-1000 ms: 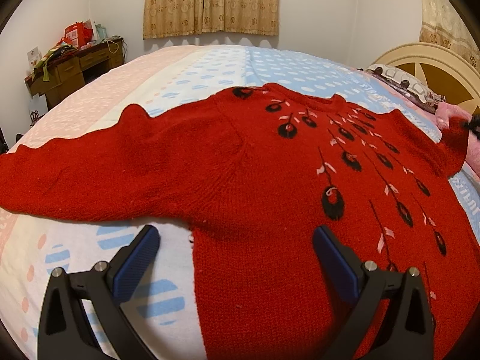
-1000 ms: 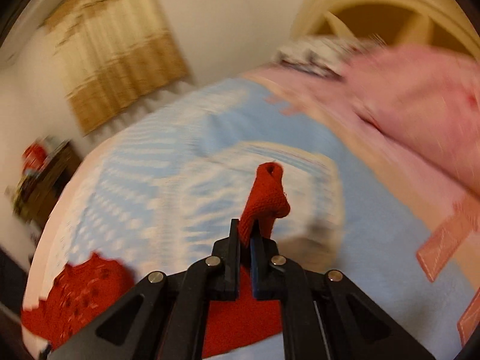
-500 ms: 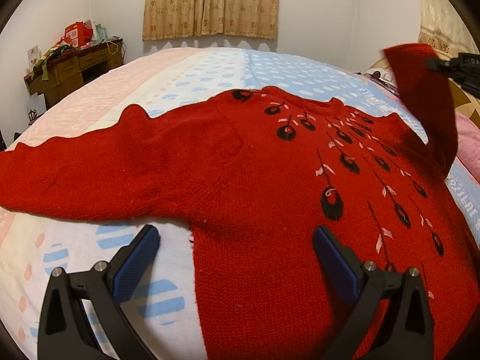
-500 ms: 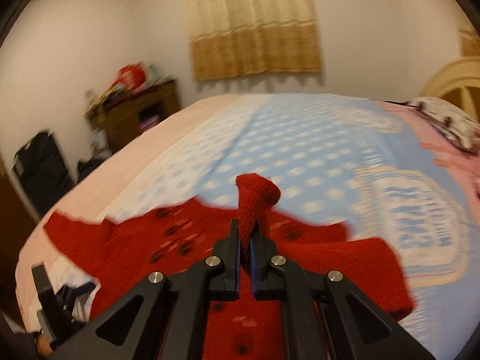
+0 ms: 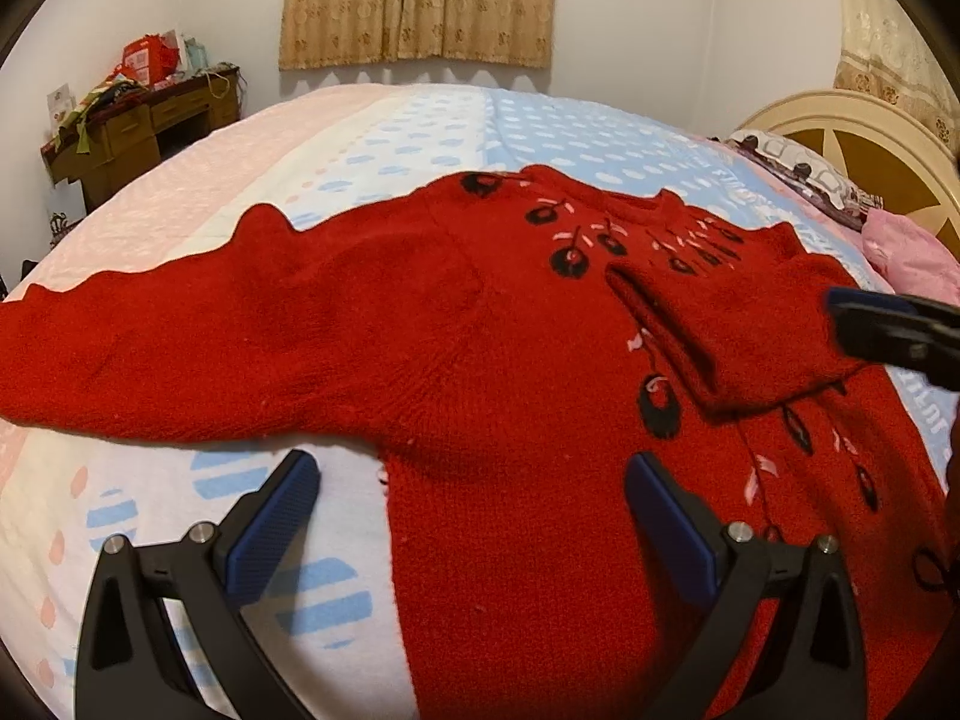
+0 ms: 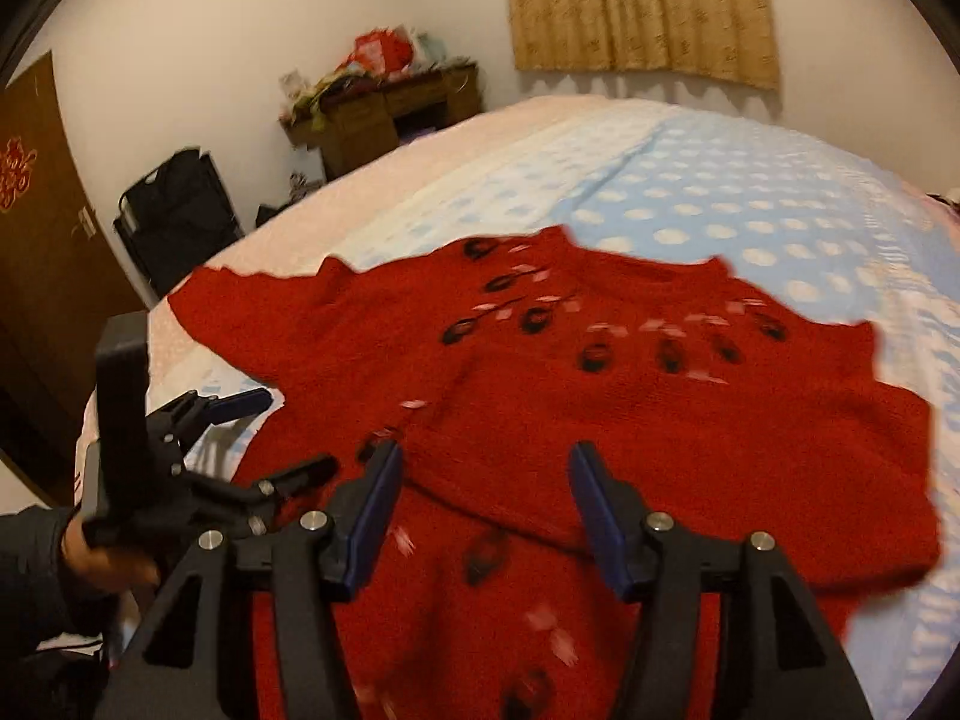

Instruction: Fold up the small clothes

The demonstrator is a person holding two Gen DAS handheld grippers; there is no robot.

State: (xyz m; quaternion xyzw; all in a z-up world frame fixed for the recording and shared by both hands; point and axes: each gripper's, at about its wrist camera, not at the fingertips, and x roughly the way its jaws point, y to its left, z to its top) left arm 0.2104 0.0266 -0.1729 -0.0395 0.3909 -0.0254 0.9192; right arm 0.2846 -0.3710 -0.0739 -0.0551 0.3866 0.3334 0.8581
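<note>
Left wrist view, red knit sweater, 1 sleeve folded across front, both tools apart, right just opened, left.

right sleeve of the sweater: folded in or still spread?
Folded in. The right sleeve lies across the sweater chest, cuff opening visible; the left sleeve lies spread on the bed.

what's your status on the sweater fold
Left gripper open, empty. Right gripper just opened, empty. Red knit sweater: one sleeve folded across the front. Nothing in the way.

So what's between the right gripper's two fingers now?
Only the red sweater below: its folded sleeve lies loose under the open right gripper, unpinched. The right wrist view shows it.
</note>
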